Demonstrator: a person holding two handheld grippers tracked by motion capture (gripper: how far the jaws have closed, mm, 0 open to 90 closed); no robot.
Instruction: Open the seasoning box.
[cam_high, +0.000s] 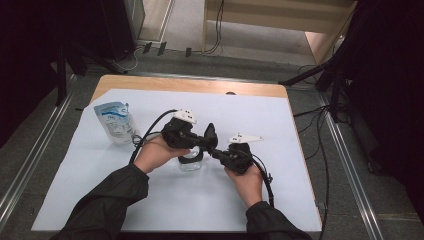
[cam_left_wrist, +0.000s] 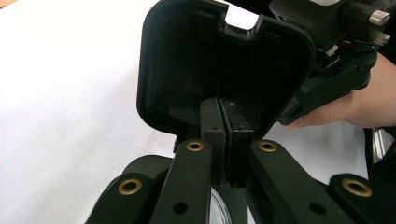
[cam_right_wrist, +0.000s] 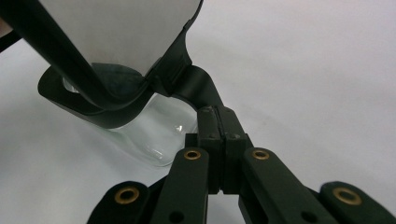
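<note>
both sets of fingers pinched fully together: left gripper (cam_left_wrist: 226, 135) on the hinged black lid (cam_left_wrist: 224, 65), right gripper (cam_right_wrist: 219, 140) on the lid's tab (cam_right_wrist: 194, 88). clear container (cam_high: 191, 161) mid-tabletop (cam_high: 250, 200), looks empty. risk: opposing pulls tip it or pop the lid. pouch (cam_high: 116, 121) far left, contents unclear.

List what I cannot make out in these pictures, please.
- Jar, high view: partly hidden by the left gripper; its contents are unclear.
- Pouch, high view: the print is too small to read.
- Lid, left gripper view: the lower edge is hidden behind the shut jaws, so I cannot tell whether they grip it.
</note>
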